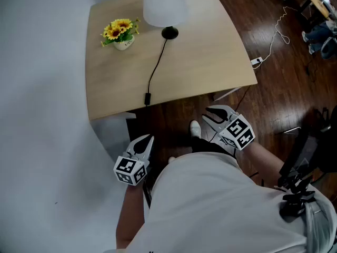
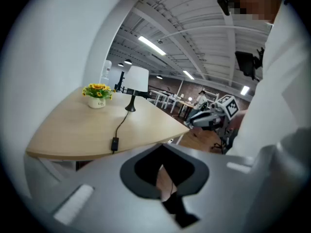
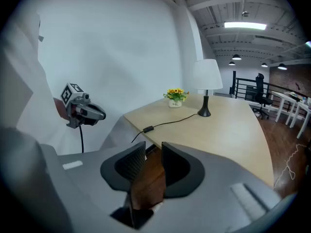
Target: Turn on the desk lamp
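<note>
The desk lamp stands at the back of the wooden table (image 1: pixel 200 62), with a white shade (image 1: pixel 164 3) over a black base (image 1: pixel 169 33). Its black cord runs forward to an inline switch (image 1: pixel 147 98) near the table's front edge. Both grippers hang below that edge, off the table, close to the person's body. My left gripper (image 1: pixel 144 143) is shut with nothing in it. My right gripper (image 1: pixel 213 115) is open and empty. In the left gripper view the lamp (image 2: pixel 137 79) and switch (image 2: pixel 115 143) lie ahead. In the right gripper view the lamp (image 3: pixel 206 76) and switch (image 3: pixel 147 128) are also in sight.
A small pot of yellow flowers (image 1: pixel 121 33) sits left of the lamp. A white wall runs along the left. On the dark wooden floor at the right lie a white cable with a plug (image 1: pixel 256 61) and black equipment (image 1: pixel 305 157).
</note>
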Available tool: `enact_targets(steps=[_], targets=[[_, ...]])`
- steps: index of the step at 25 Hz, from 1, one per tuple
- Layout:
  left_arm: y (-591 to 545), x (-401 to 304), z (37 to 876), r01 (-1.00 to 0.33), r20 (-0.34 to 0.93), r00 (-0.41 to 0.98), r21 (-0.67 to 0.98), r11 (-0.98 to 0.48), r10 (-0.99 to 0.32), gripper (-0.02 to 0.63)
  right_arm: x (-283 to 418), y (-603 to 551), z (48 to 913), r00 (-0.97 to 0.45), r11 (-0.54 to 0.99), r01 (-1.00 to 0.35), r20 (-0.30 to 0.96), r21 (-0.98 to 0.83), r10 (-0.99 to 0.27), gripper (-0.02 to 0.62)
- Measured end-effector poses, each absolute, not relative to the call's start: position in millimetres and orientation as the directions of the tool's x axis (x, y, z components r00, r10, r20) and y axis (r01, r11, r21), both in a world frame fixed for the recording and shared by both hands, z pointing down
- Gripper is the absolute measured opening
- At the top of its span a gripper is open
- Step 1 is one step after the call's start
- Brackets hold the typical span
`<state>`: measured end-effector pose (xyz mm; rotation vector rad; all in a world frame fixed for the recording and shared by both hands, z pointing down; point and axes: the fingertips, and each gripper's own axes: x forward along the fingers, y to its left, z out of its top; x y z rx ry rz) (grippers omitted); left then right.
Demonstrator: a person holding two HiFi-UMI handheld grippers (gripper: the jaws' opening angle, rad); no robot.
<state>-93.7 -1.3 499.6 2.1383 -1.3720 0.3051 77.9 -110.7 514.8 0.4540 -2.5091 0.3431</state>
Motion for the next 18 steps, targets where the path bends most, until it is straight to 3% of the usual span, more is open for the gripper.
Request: enact_targets(steps=[11, 18], targets=[[-103, -88, 490, -0.917, 0.483, 0.379, 0.31, -0.25, -0.79, 0.018, 70, -225, 524, -0.816, 0.936, -0.316, 0.548, -0.151, -0.187, 0.103], [-149, -101, 485, -0.898, 0.474, 0.43, 0.309, -0.312, -0.769, 0.018, 53, -251, 525, -0.808, 0.921, -0.356, 0.548, -0.16, -0.217, 0.1]])
